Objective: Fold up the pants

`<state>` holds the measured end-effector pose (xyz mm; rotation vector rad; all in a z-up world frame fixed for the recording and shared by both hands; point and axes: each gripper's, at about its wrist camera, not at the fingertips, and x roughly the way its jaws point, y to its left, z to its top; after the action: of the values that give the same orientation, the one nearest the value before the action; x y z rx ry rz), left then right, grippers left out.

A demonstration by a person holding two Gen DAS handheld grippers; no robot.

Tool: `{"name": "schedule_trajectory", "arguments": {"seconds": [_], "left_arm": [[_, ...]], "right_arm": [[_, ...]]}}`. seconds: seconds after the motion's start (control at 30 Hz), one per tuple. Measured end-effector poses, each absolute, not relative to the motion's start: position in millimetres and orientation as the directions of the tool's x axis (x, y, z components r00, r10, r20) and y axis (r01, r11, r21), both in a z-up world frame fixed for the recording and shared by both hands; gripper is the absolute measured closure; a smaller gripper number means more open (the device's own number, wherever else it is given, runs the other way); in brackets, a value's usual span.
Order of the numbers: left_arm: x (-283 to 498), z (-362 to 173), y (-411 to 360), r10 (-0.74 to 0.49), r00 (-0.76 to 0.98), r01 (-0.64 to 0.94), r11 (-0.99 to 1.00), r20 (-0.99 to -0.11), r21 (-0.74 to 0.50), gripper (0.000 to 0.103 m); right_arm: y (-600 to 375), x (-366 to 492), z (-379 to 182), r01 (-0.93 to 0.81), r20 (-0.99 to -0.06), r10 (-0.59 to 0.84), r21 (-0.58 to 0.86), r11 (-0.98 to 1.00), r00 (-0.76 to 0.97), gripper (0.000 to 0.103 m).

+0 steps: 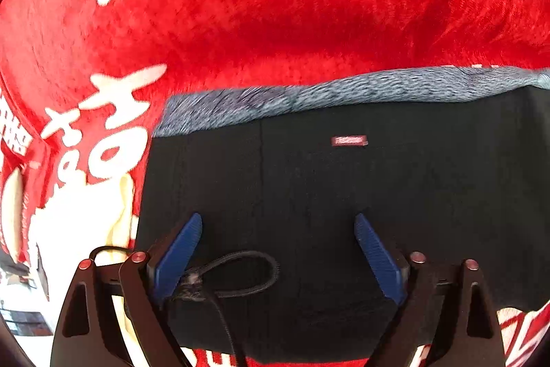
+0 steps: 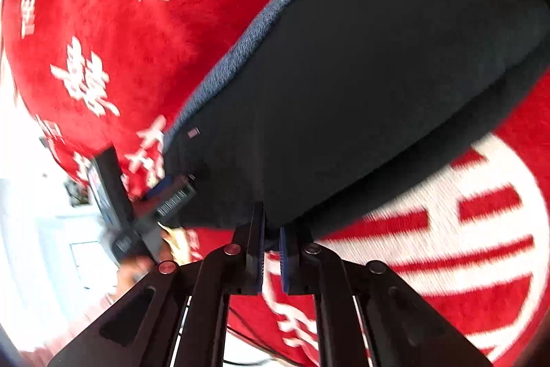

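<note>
While the pants lie spread on the red cover, both tools are at their near edge.
Left tool point(image 1: 277, 222): fingers wide apart, blue pads point(image 1: 178, 258) angled outward, hovering over the lower middle of the left wrist frame above the black cloth; nothing is between them.
Left tool pose: pointing forward across the pants toward the upper frame; whether the pads touch the cloth cannot be told.
Right tool point(image 2: 271, 250): fingers drawn close together in the lower middle of the right wrist frame, clamped on a bunched edge of the pants.
Right tool pose: aimed up and forward, with the dark cloth rising from its tips toward the upper right of the frame.
Left tool seen from the right: blurred black body with a barcode sticker at the left middle of the right wrist frame, beside the corner of the pants; a hand point(image 2: 135, 267) shows below it, blurred.
Pants point(image 1: 343, 195): black, filling the centre and lower right of the left wrist frame; a grey fleecy inner lining point(image 1: 343, 92) shows along the far edge.
Label point(image 1: 349, 141): small reddish tag on the black cloth, upper middle of the garment.
Drawcord point(image 1: 247, 274): dark loop lying on the pants near the left pad.
Cover point(image 1: 275, 6): plush red fabric with white characters, under and around the pants in both views.
Containers: none visible.
</note>
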<state>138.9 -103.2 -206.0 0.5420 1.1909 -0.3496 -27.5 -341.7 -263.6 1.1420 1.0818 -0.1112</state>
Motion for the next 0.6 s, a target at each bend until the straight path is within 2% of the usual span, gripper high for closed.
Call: {"name": "schedule_trajectory", "arguments": {"seconds": [0.07, 0.2, 0.3, 0.43, 0.5, 0.6], "left_arm": [[142, -209, -97, 0.017, 0.333, 0.508, 0.839, -0.943, 0.195, 0.001], [142, -209, -100, 0.037, 0.336, 0.498, 0.841, -0.941, 0.211, 0.001], [137, -199, -106, 0.056, 0.307, 0.494, 0.844, -0.950, 0.209, 0.002], [105, -173, -132, -0.045, 0.299, 0.550, 0.824, -0.953, 0.134, 0.002], [88, -171, -155, -0.096, 0.275, 0.578, 0.812, -0.957, 0.085, 0.002], [67, -181, -193, -0.144, 0.221, 0.595, 0.804, -0.965, 0.017, 0.002]], "right_arm": [[-339, -39, -284, 0.624, -0.752, 0.441, 0.656, 0.425, 0.490, 0.097], [-340, -47, -292, 0.616, -0.737, 0.459, 0.671, 0.413, 0.496, 0.096], [-343, -50, -278, 0.615, -0.787, 0.462, 0.611, 0.498, 0.409, 0.095], [-373, -57, -238, 0.590, -0.841, 0.340, 0.538, 0.602, 0.421, 0.094], [-392, -48, -220, 0.573, -0.862, 0.261, 0.489, 0.657, 0.435, 0.090], [-417, -26, -211, 0.547, -0.887, 0.175, 0.408, 0.731, 0.428, 0.071]]}}
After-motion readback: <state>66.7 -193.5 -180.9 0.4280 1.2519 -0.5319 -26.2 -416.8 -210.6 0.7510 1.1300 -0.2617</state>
